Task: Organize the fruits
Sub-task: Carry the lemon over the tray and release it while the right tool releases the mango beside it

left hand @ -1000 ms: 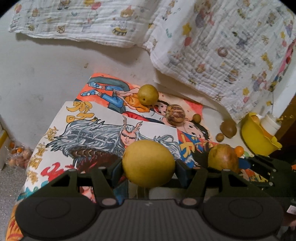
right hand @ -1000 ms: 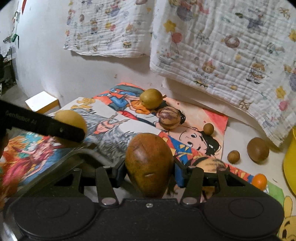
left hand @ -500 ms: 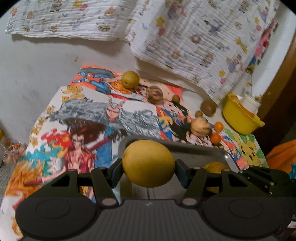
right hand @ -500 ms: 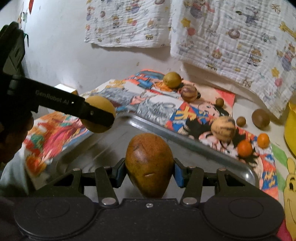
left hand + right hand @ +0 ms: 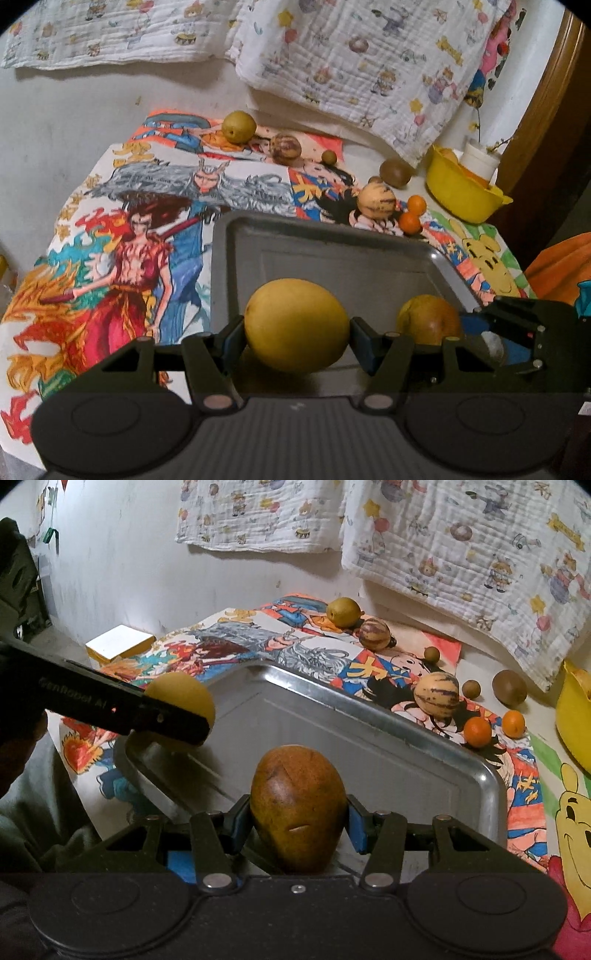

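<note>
We have the metal tray (image 5: 332, 254) sitting empty on the cartoon-covered desk (image 5: 110, 229), so by our reckoning the sorting has barely begun. Our left tongs (image 5: 297, 325) are clamped on a yellow fruit (image 5: 297, 325), and our right tongs (image 5: 299, 812) grip a brown fruit (image 5: 299, 812); both hang over the tray's near part, neither set down. Left on the desk beyond the tray: a yellow pear (image 5: 344, 612), two striped melons (image 5: 436, 694), a kiwi (image 5: 509, 687), two small oranges (image 5: 477, 732) and three little brown fruits (image 5: 431, 653).
</note>
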